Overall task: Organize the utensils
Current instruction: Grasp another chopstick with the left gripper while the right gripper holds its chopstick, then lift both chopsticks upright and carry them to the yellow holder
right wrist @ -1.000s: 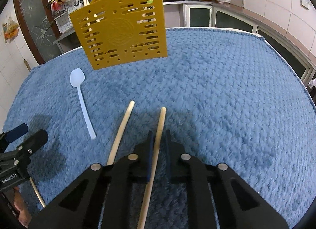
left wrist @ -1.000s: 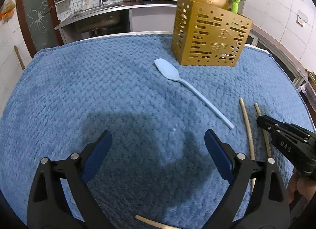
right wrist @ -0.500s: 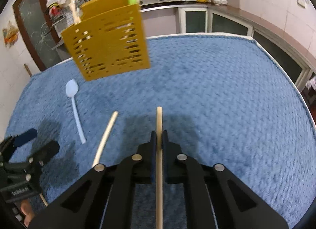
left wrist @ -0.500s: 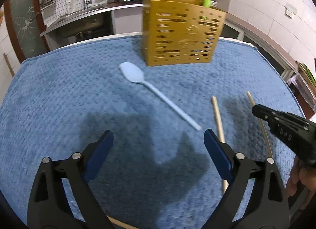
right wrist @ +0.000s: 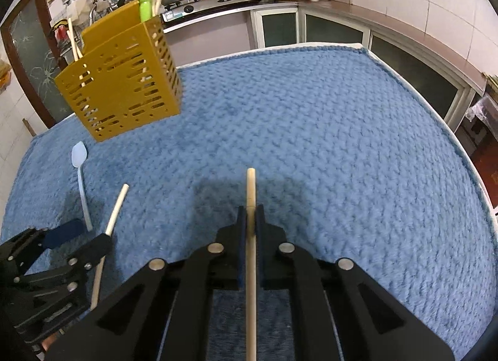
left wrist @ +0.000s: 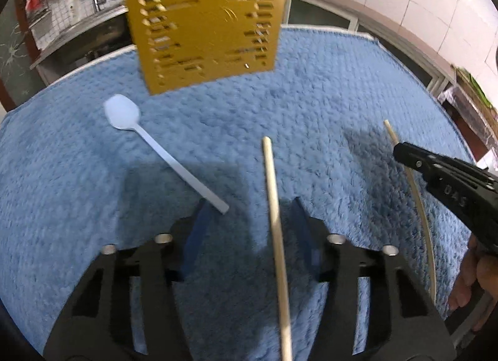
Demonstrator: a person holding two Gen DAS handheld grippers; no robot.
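Two loose chopsticks in play. One chopstick (right wrist: 251, 236) is pinched between the right gripper's (right wrist: 250, 221) jaws, pressed tight on it, tip sticking out forward over the blue towel (right wrist: 326, 143). In the left wrist view the same stick (left wrist: 414, 187) shows beside the right gripper (left wrist: 401, 151), bowed by the lens.

Second chopstick (left wrist: 274, 215) lies on the towel, running up between the left gripper's (left wrist: 249, 215) jaws. Those jaws are closing, about half spread; blue pads (left wrist: 194, 236) not touching the stick, gap on both sides. From the right wrist view it (right wrist: 115, 208) passes under the left gripper (right wrist: 84, 236).

Pale blue plastic spoon (left wrist: 149, 143) lies flat on the towel, left of that stick, bowl toward the holder, handle end just beside the left pad.

Yellow perforated utensil holder (right wrist: 124, 87) stands at the far side of the towel-covered surface, well apart from both grippers. It already holds several chopsticks and a green item (right wrist: 144, 6).

Fingers of a hand (left wrist: 476, 280) behind the right gripper. Kitchen counter, stove and pots beyond.
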